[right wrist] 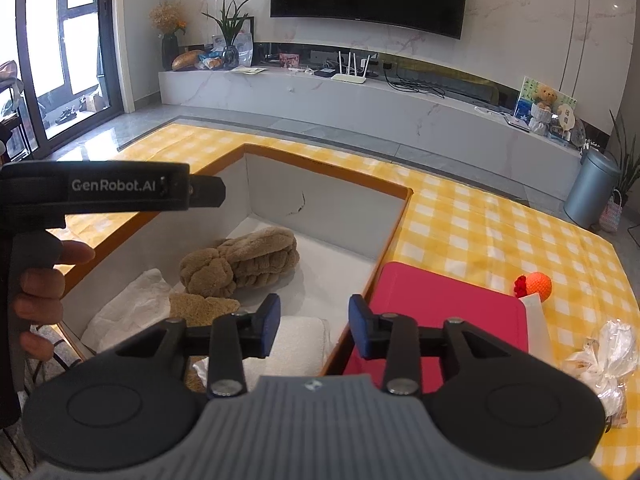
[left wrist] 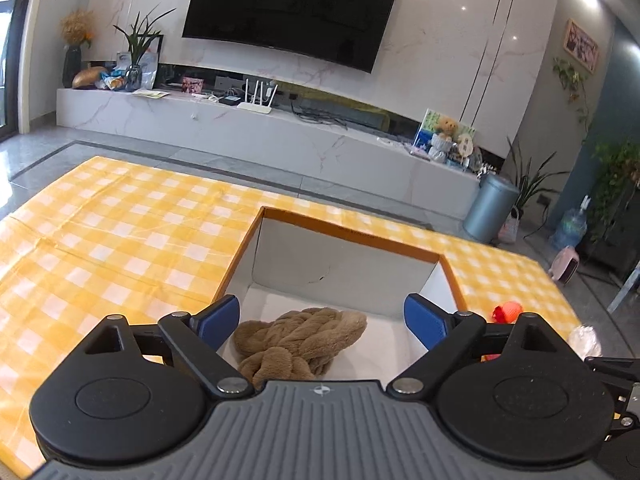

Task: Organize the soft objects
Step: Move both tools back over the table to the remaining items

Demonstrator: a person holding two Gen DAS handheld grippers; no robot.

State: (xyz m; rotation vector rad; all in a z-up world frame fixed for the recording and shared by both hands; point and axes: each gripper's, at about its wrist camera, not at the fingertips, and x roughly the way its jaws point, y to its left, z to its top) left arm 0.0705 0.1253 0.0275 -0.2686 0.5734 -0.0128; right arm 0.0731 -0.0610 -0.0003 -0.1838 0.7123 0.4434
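A brown braided plush (left wrist: 300,336) lies on the floor of a white box with an orange rim (left wrist: 348,236). My left gripper (left wrist: 322,312) hangs over it, jaws wide open, pads clear of the plush on both sides. In the right wrist view the same plush (right wrist: 244,260) rests in the box (right wrist: 320,168) beside a crumpled white cloth (right wrist: 128,308), a tan fuzzy piece (right wrist: 200,308) and a white towel (right wrist: 296,340). My right gripper (right wrist: 314,320) is open above the box's right wall, with nothing between its pads.
The box stands on a table under a yellow checked cloth (left wrist: 120,232). A red board (right wrist: 440,304) lies right of the box, then an orange ball (right wrist: 538,284) and a crinkled plastic bag (right wrist: 608,352). A hand (right wrist: 40,280) grips the left tool's handle.
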